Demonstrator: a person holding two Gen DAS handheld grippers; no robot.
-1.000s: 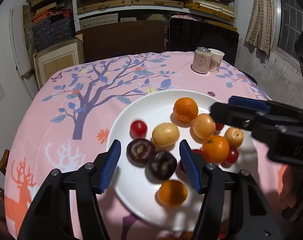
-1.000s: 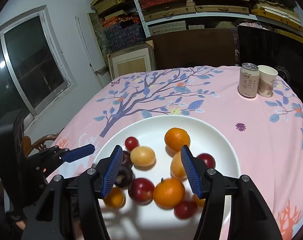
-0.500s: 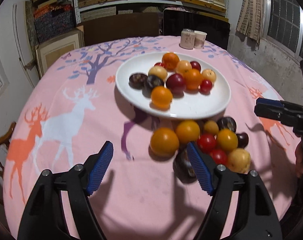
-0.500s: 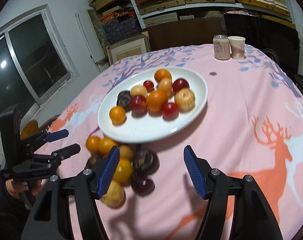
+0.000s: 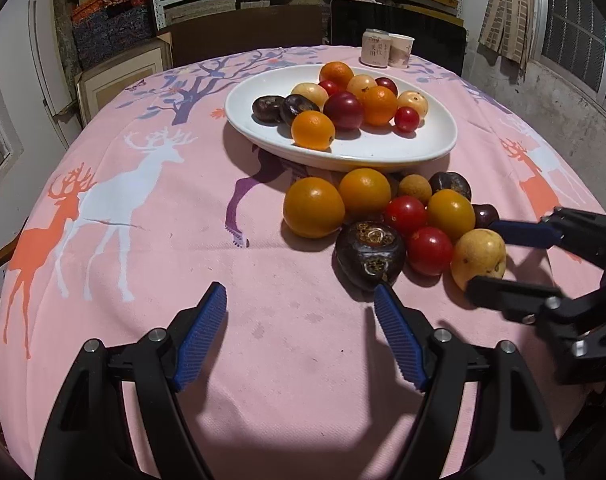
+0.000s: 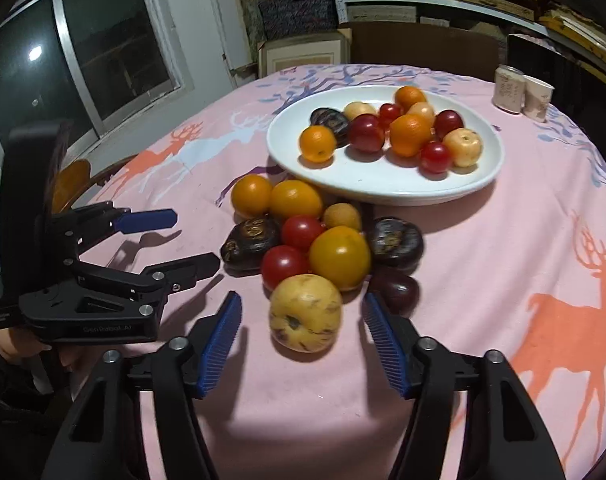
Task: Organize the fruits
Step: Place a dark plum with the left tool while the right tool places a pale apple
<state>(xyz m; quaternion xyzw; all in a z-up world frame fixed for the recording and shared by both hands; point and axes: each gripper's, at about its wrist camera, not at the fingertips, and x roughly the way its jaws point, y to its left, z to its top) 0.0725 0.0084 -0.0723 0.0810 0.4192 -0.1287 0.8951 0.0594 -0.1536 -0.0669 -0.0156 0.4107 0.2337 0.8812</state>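
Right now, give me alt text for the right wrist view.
The open right gripper frames a yellow fruit at the near edge of a fruit pile on a pink tablecloth. Behind is a white plate of fruit; the left gripper is at left.

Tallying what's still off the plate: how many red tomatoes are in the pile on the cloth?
2: a round red tomato mid-pile, and a second red tomato touching it, nearer the camera. More may be hidden.
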